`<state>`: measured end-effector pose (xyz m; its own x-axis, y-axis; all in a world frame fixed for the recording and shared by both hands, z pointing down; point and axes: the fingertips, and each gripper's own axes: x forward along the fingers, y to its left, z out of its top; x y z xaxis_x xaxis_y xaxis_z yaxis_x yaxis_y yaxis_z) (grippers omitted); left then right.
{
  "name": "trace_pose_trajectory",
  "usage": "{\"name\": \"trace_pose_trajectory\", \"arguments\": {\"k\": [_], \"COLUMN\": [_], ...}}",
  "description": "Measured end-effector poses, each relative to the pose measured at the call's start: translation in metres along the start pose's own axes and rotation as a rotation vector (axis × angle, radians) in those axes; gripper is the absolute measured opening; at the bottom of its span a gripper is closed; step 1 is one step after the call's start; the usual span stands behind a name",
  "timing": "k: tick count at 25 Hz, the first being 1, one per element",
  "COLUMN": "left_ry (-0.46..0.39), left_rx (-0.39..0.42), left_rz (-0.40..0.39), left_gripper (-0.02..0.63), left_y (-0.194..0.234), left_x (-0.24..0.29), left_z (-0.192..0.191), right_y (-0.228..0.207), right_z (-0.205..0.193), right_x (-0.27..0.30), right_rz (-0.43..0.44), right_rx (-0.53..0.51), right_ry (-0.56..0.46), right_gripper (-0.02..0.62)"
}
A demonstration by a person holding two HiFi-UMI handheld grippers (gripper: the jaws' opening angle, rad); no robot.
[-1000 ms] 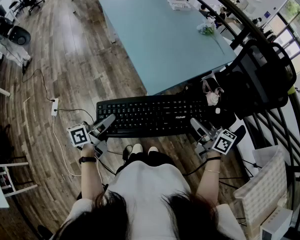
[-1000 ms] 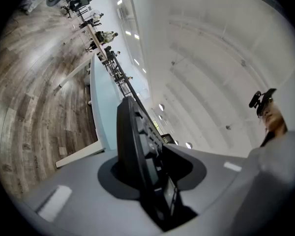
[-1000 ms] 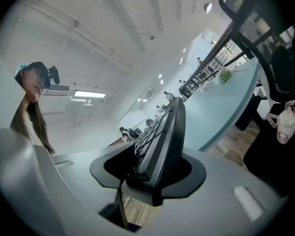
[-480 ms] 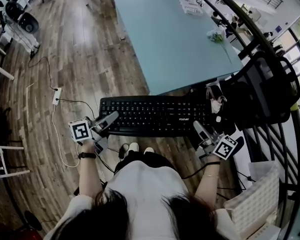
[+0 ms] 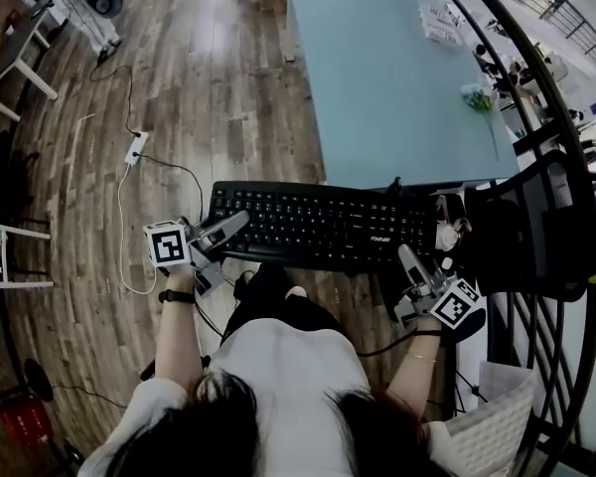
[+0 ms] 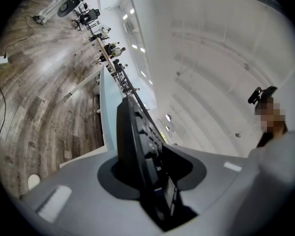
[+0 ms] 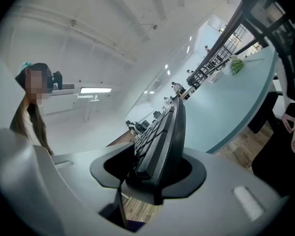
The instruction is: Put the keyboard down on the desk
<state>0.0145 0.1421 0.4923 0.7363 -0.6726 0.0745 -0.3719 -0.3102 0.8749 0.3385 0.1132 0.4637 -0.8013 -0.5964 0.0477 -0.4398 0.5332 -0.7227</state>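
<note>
A black keyboard (image 5: pixel 323 225) is held level in the air, its far edge at the near edge of the pale blue desk (image 5: pixel 397 78). My left gripper (image 5: pixel 233 227) is shut on its left end, my right gripper (image 5: pixel 407 258) on its right end. In the left gripper view the keyboard (image 6: pixel 132 132) runs edge-on out of the left gripper (image 6: pixel 145 178), with the desk (image 6: pixel 105 117) beyond. In the right gripper view the keyboard (image 7: pixel 164 136) is clamped in the right gripper (image 7: pixel 155 176), and the desk (image 7: pixel 236 97) lies to its right.
A black office chair (image 5: pixel 541 227) stands at the right, with a white pouch (image 5: pixel 447 235) hanging by the keyboard's right end. A small plant (image 5: pixel 477 97) and white items (image 5: pixel 442 23) sit on the desk's far side. A power strip (image 5: pixel 135 147) with its cable lies on the wooden floor.
The head view has swung, so the desk now sits further right. The keyboard, still held at both ends, has come a little closer to the desk's near edge.
</note>
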Motion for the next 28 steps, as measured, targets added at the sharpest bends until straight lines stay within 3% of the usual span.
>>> {"name": "trace_pose_trajectory", "arguments": {"k": [5,11,21,28], "left_ry": [-0.061,-0.098,-0.115,-0.115], "left_rx": [-0.007,-0.002,0.02,0.05], "left_rz": [0.028,0.039,0.059,0.057], "left_gripper": [0.193,0.192,0.192,0.192], "left_y": [0.023,0.052,0.125,0.123], "left_x": [-0.011,-0.005,-0.029,-0.026], "left_z": [0.024,0.083,0.243,0.245], "right_y": [-0.011,-0.025,-0.023,-0.03], "right_z": [0.003,0.027,0.053,0.049], "right_x": [0.049,0.12,0.3,0.302], "right_rz": [0.04,0.066,0.09,0.116], "right_rx": [-0.005,-0.014,-0.018,-0.016], "right_ry": [0.045,0.063,0.059,0.027], "right_gripper": [0.155,0.155,0.155,0.155]}}
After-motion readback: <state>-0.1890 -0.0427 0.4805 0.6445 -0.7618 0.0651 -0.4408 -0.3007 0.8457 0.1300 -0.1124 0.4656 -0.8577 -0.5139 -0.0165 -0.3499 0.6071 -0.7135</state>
